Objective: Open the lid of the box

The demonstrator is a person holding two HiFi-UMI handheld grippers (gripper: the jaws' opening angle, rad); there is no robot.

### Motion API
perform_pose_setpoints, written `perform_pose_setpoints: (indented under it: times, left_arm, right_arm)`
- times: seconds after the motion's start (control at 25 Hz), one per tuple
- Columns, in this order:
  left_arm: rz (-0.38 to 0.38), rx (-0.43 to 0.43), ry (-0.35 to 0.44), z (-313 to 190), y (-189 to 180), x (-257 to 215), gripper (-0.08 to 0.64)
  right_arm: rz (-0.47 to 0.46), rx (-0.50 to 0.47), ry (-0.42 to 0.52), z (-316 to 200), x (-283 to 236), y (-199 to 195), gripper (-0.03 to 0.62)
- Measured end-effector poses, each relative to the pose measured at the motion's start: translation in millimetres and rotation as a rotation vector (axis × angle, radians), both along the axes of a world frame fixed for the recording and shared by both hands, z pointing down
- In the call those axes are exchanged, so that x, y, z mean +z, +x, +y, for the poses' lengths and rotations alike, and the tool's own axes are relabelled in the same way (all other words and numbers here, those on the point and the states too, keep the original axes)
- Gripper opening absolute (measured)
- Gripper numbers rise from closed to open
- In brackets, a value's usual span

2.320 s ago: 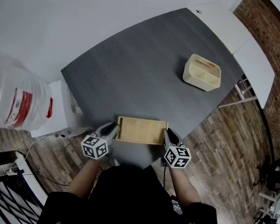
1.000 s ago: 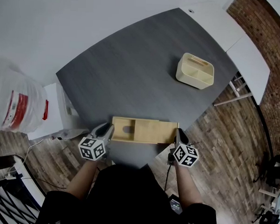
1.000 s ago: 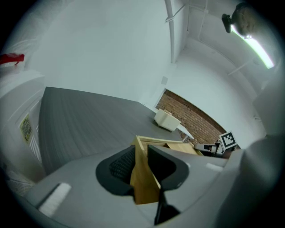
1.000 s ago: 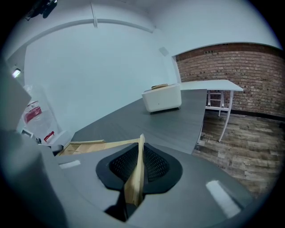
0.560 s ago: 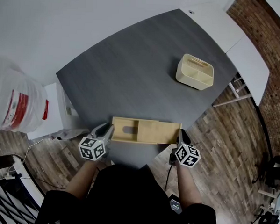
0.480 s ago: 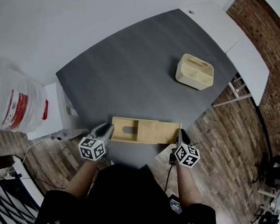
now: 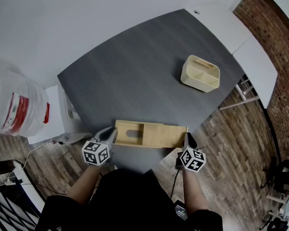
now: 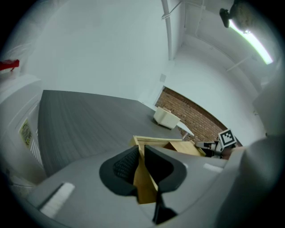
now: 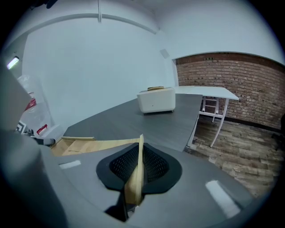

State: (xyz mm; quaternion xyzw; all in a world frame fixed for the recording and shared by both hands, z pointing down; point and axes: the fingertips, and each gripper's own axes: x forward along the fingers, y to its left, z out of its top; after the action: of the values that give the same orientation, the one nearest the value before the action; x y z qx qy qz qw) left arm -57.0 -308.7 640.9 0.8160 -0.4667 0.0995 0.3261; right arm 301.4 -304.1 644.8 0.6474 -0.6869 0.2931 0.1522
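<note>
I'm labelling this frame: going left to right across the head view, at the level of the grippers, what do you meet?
The water jug → left gripper → open end of the box → lid → right gripper.

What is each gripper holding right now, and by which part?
The left gripper clamps the box by its left end wall. The right gripper pinches the lid by its protruding right edge.

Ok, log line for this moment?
left gripper: shut on light wooden box end | right gripper: shut on flat wooden sliding lid | lid: partly open
</note>
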Motion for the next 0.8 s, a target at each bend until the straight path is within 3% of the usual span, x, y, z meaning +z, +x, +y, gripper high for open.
perform_pose_setpoints:
  times: [0.8]
  left_arm:
    - [0.021,-0.036,-0.032,-0.7,-0.5,0.9,0.040]
  right_arm:
    - [0.054,0.061,-0.020,-0.4,1.7,33.5,0.032]
